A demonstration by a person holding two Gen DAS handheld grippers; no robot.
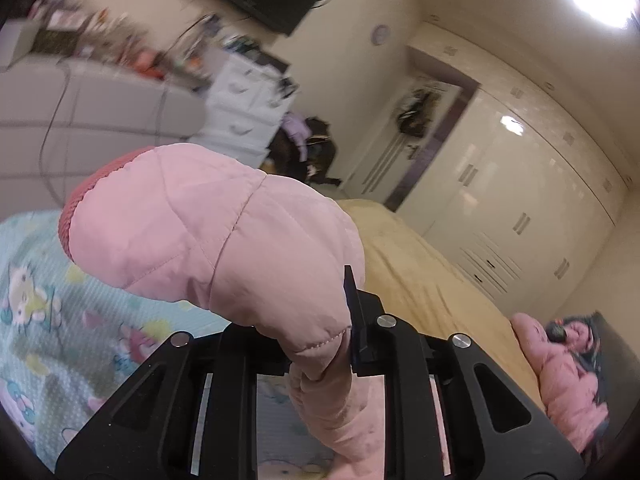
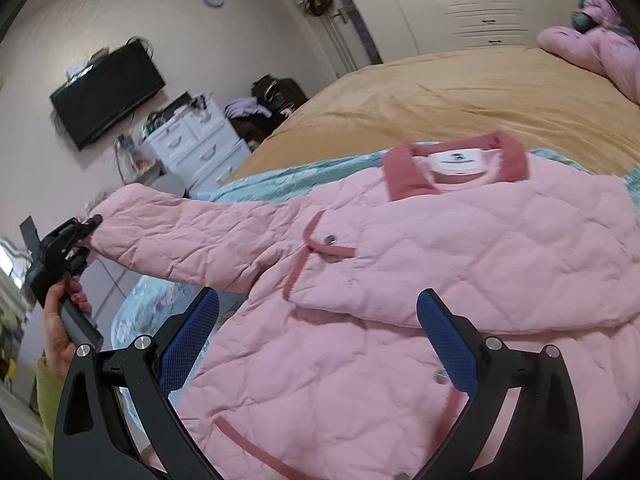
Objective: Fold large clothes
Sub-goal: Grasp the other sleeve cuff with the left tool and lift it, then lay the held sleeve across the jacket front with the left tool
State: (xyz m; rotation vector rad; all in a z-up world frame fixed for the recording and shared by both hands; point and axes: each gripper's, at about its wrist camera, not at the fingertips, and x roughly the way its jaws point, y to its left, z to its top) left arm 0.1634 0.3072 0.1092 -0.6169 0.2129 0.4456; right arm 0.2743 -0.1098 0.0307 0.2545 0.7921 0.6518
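A pink quilted jacket [image 2: 420,280] with a darker pink collar [image 2: 452,168] lies spread on a light blue cartoon-print sheet [image 2: 280,184] on the bed. My left gripper [image 1: 320,320] is shut on the end of the jacket's left sleeve [image 1: 208,232], near its ribbed cuff [image 1: 80,196], and holds it lifted above the sheet. It also shows in the right wrist view [image 2: 90,224], with the sleeve [image 2: 192,236] stretched out sideways. My right gripper [image 2: 316,320] is open and empty, hovering just above the jacket's front.
A tan blanket [image 2: 460,92] covers the far bed. More pink clothing [image 2: 592,52] lies at its far corner. A white drawer unit [image 2: 200,148], a wall TV [image 2: 104,96] and white wardrobes [image 2: 460,0] stand beyond the bed.
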